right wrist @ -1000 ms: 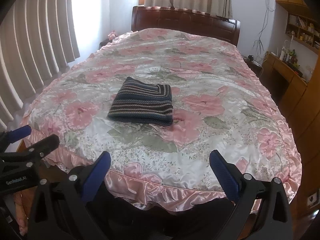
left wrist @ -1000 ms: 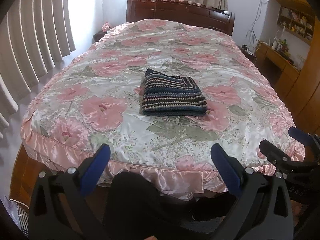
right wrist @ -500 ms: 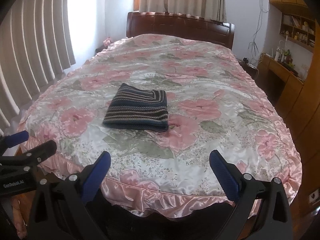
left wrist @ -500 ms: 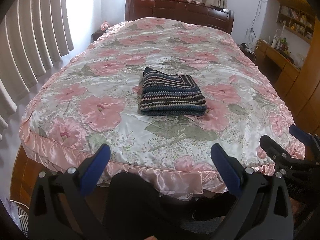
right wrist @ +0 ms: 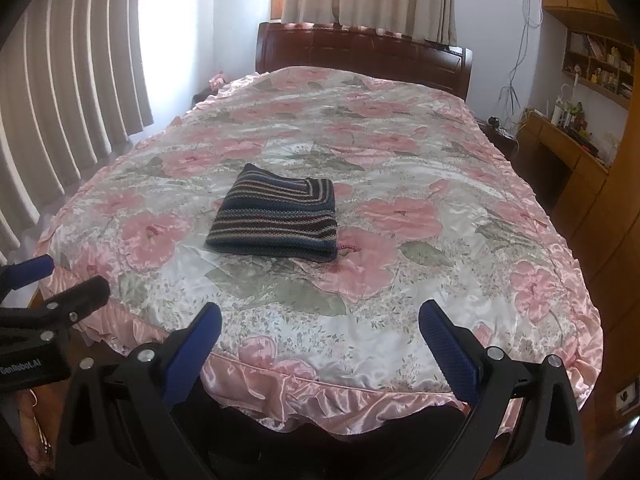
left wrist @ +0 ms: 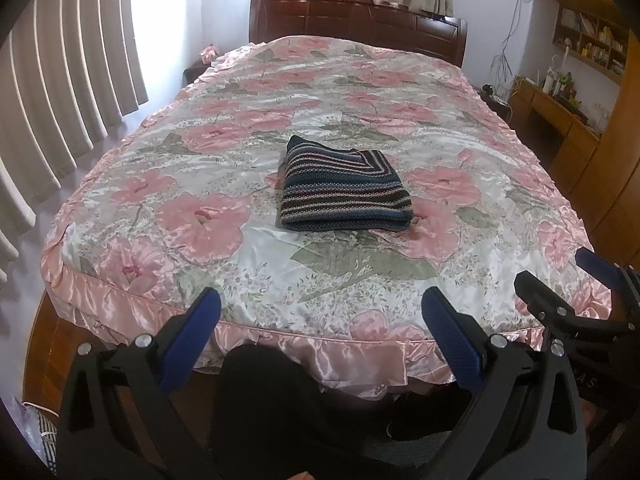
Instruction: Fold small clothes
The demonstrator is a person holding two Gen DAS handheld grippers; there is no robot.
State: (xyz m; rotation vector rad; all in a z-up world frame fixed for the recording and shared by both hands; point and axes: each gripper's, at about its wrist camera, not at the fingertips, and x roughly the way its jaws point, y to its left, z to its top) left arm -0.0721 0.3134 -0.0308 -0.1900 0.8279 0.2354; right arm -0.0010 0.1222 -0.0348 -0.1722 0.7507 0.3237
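A dark striped knitted garment (left wrist: 344, 192) (right wrist: 276, 216) lies folded into a neat rectangle near the middle of the bed. My left gripper (left wrist: 320, 336) hangs open over the foot edge of the bed, well short of the garment, with nothing between its blue pads. My right gripper (right wrist: 320, 340) is likewise open and empty, back from the garment at the foot edge. In the left wrist view the right gripper (left wrist: 568, 280) shows at the right edge. In the right wrist view the left gripper (right wrist: 56, 284) shows at the left edge.
The bed wears a shiny pink floral cover (left wrist: 200, 220) with a ruffled hem and a dark wooden headboard (left wrist: 356, 24). Curtains (left wrist: 60, 100) hang along the left. A wooden desk and shelves (left wrist: 560, 112) stand at the right. A person's dark-clothed leg (left wrist: 264, 408) is below the grippers.
Both grippers have drawn back and risen slightly from the bed, so the folded garment looks a little farther and more of the room shows. The garment has not moved.
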